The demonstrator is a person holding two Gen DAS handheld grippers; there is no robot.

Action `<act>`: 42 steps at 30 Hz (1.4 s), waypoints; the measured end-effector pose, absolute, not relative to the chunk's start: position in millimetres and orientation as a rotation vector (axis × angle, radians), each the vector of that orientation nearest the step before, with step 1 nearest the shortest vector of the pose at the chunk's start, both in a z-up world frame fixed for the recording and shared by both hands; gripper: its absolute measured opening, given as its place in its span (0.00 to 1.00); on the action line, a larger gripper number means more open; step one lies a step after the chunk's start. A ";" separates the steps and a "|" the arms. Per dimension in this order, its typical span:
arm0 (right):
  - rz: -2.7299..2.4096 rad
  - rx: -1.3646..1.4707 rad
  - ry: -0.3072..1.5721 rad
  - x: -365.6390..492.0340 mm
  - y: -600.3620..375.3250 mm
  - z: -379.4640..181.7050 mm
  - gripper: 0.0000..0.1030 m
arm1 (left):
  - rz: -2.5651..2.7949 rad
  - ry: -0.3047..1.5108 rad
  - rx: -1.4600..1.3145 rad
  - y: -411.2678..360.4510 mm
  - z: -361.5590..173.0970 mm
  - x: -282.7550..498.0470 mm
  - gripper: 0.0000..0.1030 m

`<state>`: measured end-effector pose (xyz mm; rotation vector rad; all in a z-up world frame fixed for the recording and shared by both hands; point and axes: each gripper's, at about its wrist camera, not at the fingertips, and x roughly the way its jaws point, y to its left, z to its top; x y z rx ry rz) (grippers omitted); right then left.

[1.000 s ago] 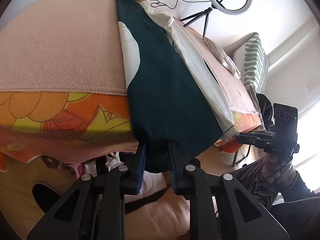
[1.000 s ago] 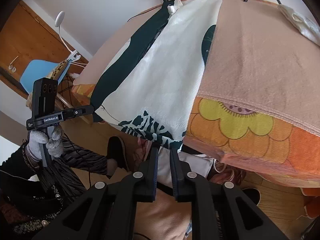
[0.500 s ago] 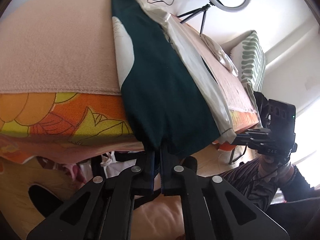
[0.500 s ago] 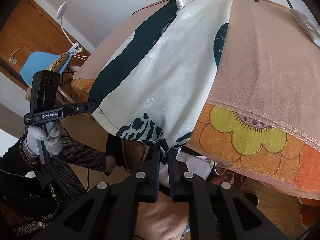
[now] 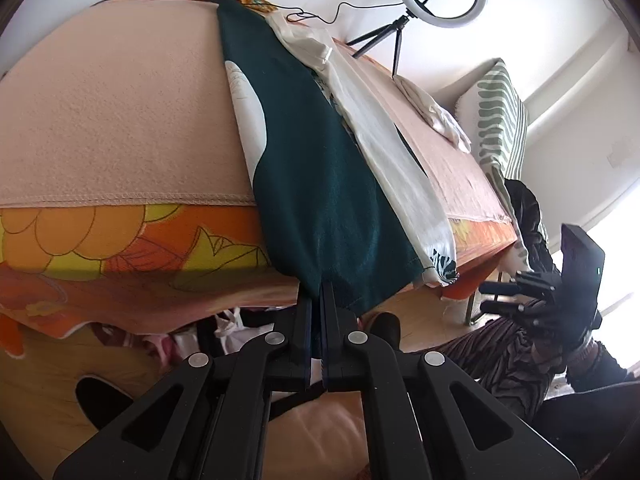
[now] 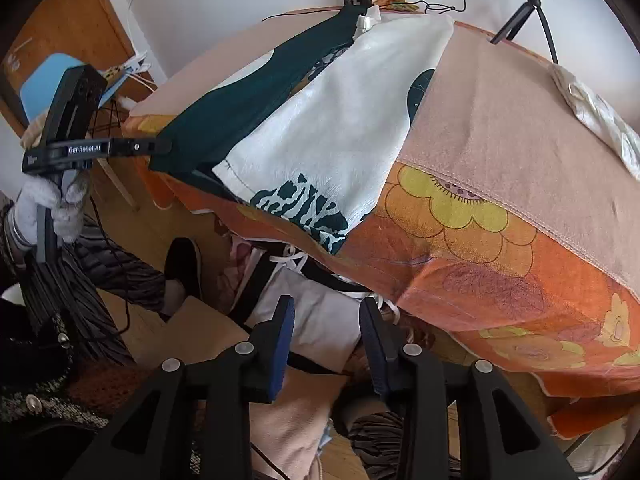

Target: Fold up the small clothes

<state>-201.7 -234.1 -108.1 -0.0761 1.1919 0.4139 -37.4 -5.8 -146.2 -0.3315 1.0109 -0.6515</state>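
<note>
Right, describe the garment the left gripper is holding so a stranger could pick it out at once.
Start at the table under the pink cloth with the orange flowered skirt. A long garment runs down its middle and hangs over the near edge, where the left gripper pinches its hem. It is half dark green, half white, unlike the small crumpled all-white piece farther right.

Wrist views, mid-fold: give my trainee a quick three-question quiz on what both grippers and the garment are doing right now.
1. True or false: the left gripper is shut on the dark green hem of the garment.
2. The right gripper is: A) clamped on the white patterned corner, B) open and holding nothing, C) gripping the ring light.
3. Fill in: the garment hangs over the table's ____ edge, across the pink cloth.

Key: 1 true; 2 B; 3 near.
</note>
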 end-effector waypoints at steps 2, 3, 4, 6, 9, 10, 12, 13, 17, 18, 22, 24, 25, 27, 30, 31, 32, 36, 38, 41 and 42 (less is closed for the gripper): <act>0.418 0.026 1.179 -188.5 -246.0 -105.2 0.36 | -0.654 1.011 -0.319 -5.5 -146.2 -38.0 0.02; 0.419 0.073 1.162 -180.6 -251.6 -104.2 0.36 | -0.654 1.010 -0.313 -6.6 -145.6 -38.2 0.02; 0.425 0.082 1.141 -176.3 -251.9 -103.1 0.37 | -0.653 1.007 -0.305 -7.2 -145.6 -38.5 0.02; 0.455 0.010 1.126 -166.1 -242.8 -107.0 0.37 | -0.649 1.008 -0.293 -7.7 -146.2 -38.9 0.02; 0.506 -0.040 1.145 -156.1 -226.3 -117.0 0.31 | -0.639 1.008 -0.301 -6.1 -147.4 -37.3 0.02; 0.510 -0.070 1.144 -154.3 -220.7 -120.2 0.28 | -0.634 1.009 -0.305 -5.3 -148.0 -36.5 0.02; 0.537 -0.161 1.159 -159.1 -204.4 -128.1 0.16 | -0.623 1.009 -0.306 -4.3 -148.8 -35.5 0.02; 0.550 -0.192 1.192 -161.1 -198.1 -134.8 0.06 | -0.620 1.008 -0.306 -4.2 -148.9 -35.3 0.02; 0.570 -0.221 1.294 -173.1 -198.6 -158.8 0.07 | -0.619 1.010 -0.318 -2.8 -148.0 -35.3 0.05; 0.554 -0.220 1.284 -175.0 -203.2 -157.5 0.11 | -0.617 1.007 -0.323 -1.7 -147.4 -35.4 0.07; 0.496 -0.077 1.237 -163.9 -234.5 -142.0 0.46 | -0.598 1.012 -0.352 2.7 -149.3 -30.5 0.25; 0.493 -0.042 1.225 -156.3 -240.7 -139.0 0.46 | -0.589 1.046 -0.382 2.0 -155.3 -25.5 0.31; 0.505 -0.028 1.225 -153.4 -241.5 -139.0 0.46 | -0.599 1.066 -0.400 0.6 -159.1 -23.5 0.31; 0.515 -0.028 1.225 -148.2 -239.0 -140.6 0.46 | -0.620 1.088 -0.406 -3.1 -162.8 -22.6 0.31; 0.540 -0.014 1.233 -143.0 -235.9 -143.2 0.20 | -0.663 1.094 -0.410 -8.6 -162.0 -23.7 0.23; 0.556 0.010 1.239 -142.6 -236.0 -142.9 0.07 | -0.668 1.087 -0.397 -10.5 -159.9 -25.4 0.02; 0.567 0.036 1.236 -144.1 -236.2 -142.4 0.02 | -0.678 1.088 -0.382 -12.3 -157.4 -26.8 0.00; 0.594 0.152 1.209 -151.2 -246.0 -126.7 0.00 | -0.703 1.073 -0.409 -5.8 -142.9 -29.3 0.02; 0.608 0.229 1.183 -152.9 -254.2 -115.4 0.00 | -0.712 1.058 -0.444 1.4 -133.1 -28.6 0.02; 0.613 0.297 1.153 -151.1 -261.3 -101.4 0.00 | -0.721 1.037 -0.475 2.6 -119.2 -24.5 0.02; 0.613 0.302 1.147 -149.8 -262.5 -97.5 0.00 | -0.724 1.031 -0.476 2.2 -115.4 -22.5 0.02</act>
